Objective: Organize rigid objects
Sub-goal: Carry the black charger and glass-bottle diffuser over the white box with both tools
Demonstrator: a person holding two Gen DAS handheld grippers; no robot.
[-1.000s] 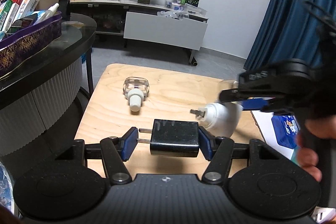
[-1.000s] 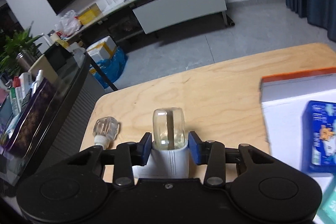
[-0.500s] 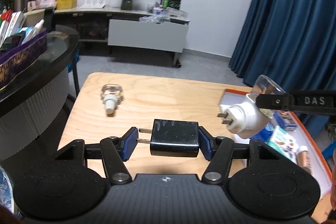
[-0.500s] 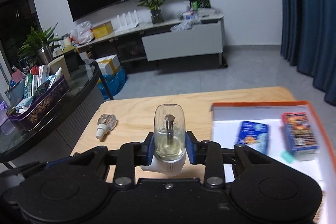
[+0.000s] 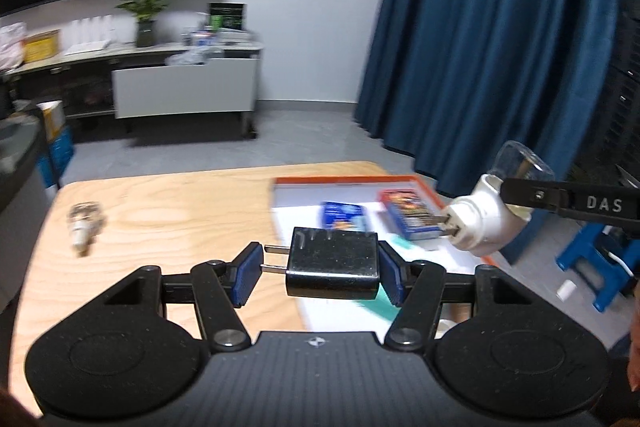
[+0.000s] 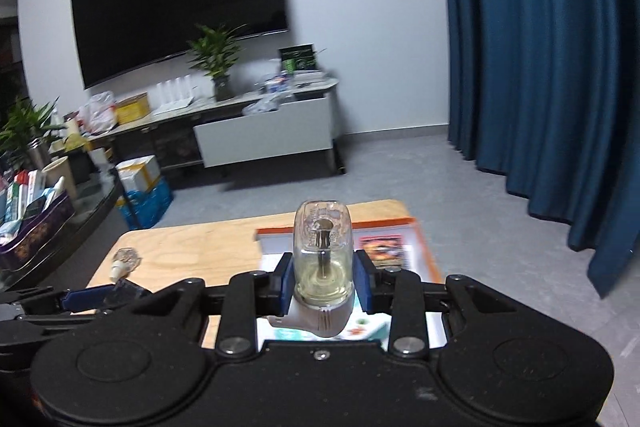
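Over the wooden table (image 5: 168, 203) both loads have swung toward the orange-rimmed tray (image 5: 352, 181), probably for placing: left gripper (image 5: 320, 269) clamps the black charger (image 5: 332, 267), right gripper (image 6: 323, 281) the plug-in vaporizer (image 6: 322, 267).

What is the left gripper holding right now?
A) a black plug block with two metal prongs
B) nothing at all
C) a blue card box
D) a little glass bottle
A: the left gripper is shut on the black plug block, its two prongs pointing left, while the spare glass bottle lies on the wooden table and the blue card box sits in the tray.
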